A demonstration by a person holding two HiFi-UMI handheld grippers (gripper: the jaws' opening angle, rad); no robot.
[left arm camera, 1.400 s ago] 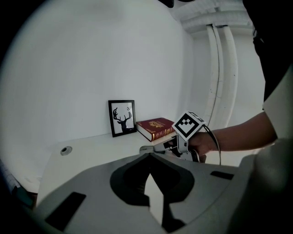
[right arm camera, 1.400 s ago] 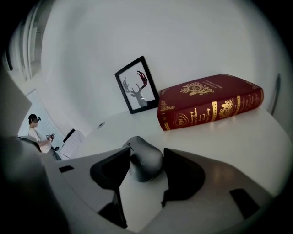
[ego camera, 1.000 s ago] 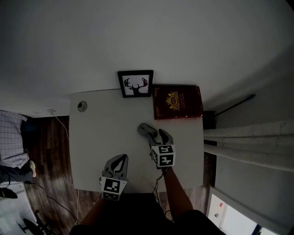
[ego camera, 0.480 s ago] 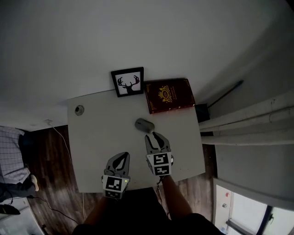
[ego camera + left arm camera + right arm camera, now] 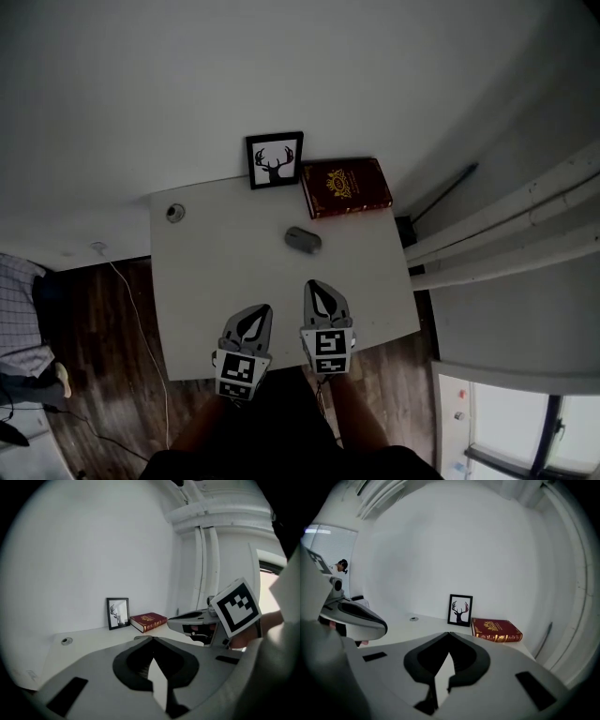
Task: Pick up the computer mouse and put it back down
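Left tool [image 5: 261, 310]: grey moulded plastic shell tapering to a blunt tip, b/w marker cube at rear. Jaws pressed together, nothing btwn them. Held over near edge of counter [image 5: 202, 281]. Right tool [image 5: 316, 286]: same build, just beside the left one, tip a little further in. Jaws likewise pressed together, empty. Counter: rectangular top, matte off-white, smooth. Mouse [image 5: 303, 240]: 1 pc, grey, low rounded oval w/ smooth shell. Lies flat on counter beyond right tool's tip, apart from both tools, right of centre, near the book [image 5: 345, 186]. Round fitting [image 5: 175, 213]: small metallic-looking disc set in counter's far left corner. Book: hardcover, dark red w/ gold emblem and gold trim, lying flat at far right corner, cover up. Framed picture [image 5: 275, 161]: black frame, white sheet w/ black antlered deer-head silhouette, upright at far edge just left of book, against wall [image 5: 281, 66] (plain white, matte). Floor [image 5: 103, 300]: dark wood planks, thin pale cable [image 5: 141, 323] trailing across it. Right of counter: white pipes [image 5: 506, 234] along wall, and a thin dark rod [image 5: 448, 191] lying at a slant.
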